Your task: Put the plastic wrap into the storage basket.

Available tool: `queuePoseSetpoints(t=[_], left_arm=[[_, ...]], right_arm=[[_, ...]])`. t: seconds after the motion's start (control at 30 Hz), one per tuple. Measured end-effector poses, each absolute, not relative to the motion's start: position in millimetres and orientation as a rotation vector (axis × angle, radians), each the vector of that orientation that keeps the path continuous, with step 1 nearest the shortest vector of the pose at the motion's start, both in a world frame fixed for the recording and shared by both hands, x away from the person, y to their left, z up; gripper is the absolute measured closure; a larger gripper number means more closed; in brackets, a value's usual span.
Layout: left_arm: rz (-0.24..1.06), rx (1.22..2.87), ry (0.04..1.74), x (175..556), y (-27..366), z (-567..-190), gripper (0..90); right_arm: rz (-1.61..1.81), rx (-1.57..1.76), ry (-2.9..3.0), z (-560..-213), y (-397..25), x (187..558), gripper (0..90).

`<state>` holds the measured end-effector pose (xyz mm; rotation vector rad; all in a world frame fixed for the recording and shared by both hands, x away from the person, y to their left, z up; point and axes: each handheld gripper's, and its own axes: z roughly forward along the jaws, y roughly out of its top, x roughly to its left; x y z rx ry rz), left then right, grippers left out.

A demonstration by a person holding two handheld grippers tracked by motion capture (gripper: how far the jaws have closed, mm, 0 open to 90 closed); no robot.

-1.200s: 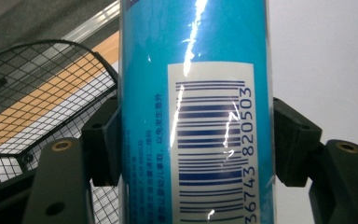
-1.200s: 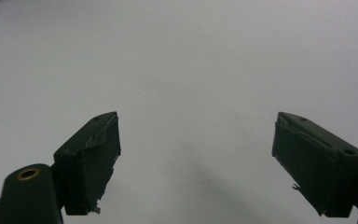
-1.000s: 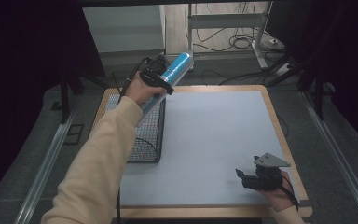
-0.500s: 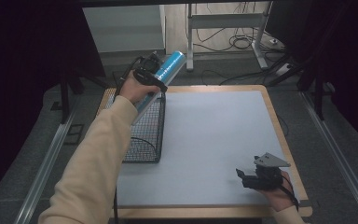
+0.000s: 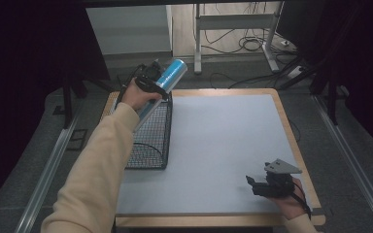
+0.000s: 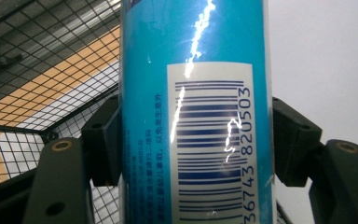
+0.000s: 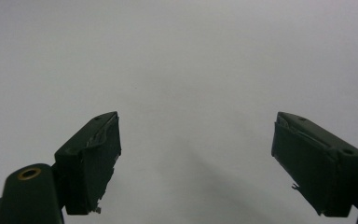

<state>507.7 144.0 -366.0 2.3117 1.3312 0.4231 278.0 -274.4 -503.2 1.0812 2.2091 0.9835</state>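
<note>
Right now the blue can (image 5: 167,81) sits tilted in my left claw (image 5: 151,83), raised over the far end of the wire basket (image 5: 151,133) at the table's (image 5: 223,145) far left corner. Its top end points up and away to the far right, and its lower end dips toward the basket's rim. From the left gripper view, the can (image 6: 196,93) stands between my two black jaws, which press its sides; a white barcode label (image 6: 209,140) faces the camera, and the basket's mesh (image 6: 42,70) lies behind it on the left. My left sleeve (image 5: 97,165) stretches along the basket's left side.

My right claw (image 5: 255,182) rests near the table's near right corner, well apart from the can. In the right gripper view its jaws stand wide with nothing between them, above bare white tabletop (image 7: 182,70).
</note>
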Motion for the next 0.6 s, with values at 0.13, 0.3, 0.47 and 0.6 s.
queuePoseSetpoints(t=[0.13,0.3,0.47,0.6], left_arm=[[0.413,2.315,1.333,511.6,146.3,-373.8,31.7],[0.406,2.322,1.338,515.9,147.5,-383.3,31.6],[0.397,2.368,1.348,520.5,146.4,-399.6,31.6],[0.408,2.392,1.361,524.1,146.4,-410.7,31.6]], right_arm=[[0.98,1.086,2.208,-503.8,-274.7,278.2,15.8],[0.975,1.088,2.208,-504.0,-274.0,278.0,15.8],[0.973,1.087,2.212,-504.8,-273.9,278.3,15.9],[0.978,1.083,2.21,-504.3,-273.7,277.9,15.9]])
